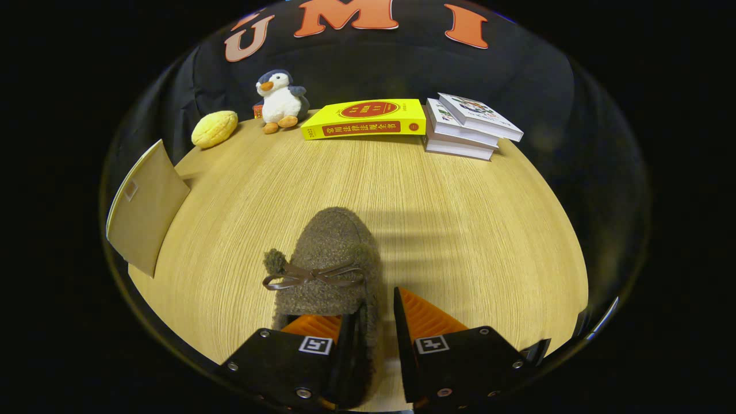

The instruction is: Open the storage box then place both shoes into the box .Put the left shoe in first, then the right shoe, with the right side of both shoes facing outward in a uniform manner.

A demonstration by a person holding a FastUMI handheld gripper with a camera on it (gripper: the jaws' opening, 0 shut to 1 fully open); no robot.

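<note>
At the bottom of the frame, the gripper (376,345) had its two fingers around the right side wall of a fuzzy brown shoe (330,259). One finger sat inside the shoe and the other sat outside it. The wall filled most of the gap, but I could not tell for sure if both fingers were pressing on it. The shoe lay on the wooden table (460,230) with its toe pointing away and a little brown bow (313,276) on top. At the left of the frame stood a tan box (146,207), and I thought it was the storage box. I could not tell if it was open, and I saw no shoe in it. At the top of the frame, by the black wall, sat a toy penguin (280,102), a yellow bun-shaped toy (214,128), a yellow book (365,119) and a stack of white books (468,126). It looked like the job was still near the start, with this shoe yet to go in the box.
</note>
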